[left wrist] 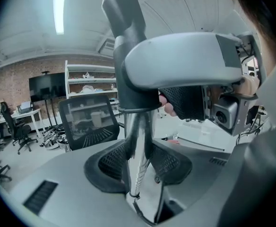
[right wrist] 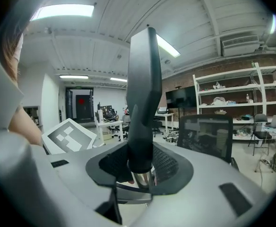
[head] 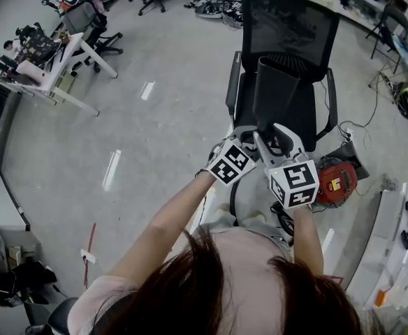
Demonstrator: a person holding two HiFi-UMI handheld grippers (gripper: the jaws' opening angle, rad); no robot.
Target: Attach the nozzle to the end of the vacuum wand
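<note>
Workshop floor [head: 155, 131] and black mesh office chair [head: 291, 26] behind: the joining step is in hand.
Dark grey tapered plastic nozzle [head: 274, 89] is clamped by right gripper [right wrist: 140, 167] fingers, chrome metal vacuum wand [left wrist: 138, 145] by left gripper [left wrist: 137, 162] fingers; the wand end is already covered, so a straight push seems needed.

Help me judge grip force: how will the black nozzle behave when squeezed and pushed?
The nozzle looks like rigid moulded plastic, so it probably won't flex in the right gripper. Its smooth sides may slip. Standing tall above the grip, it could lever sideways against the wand.
</note>
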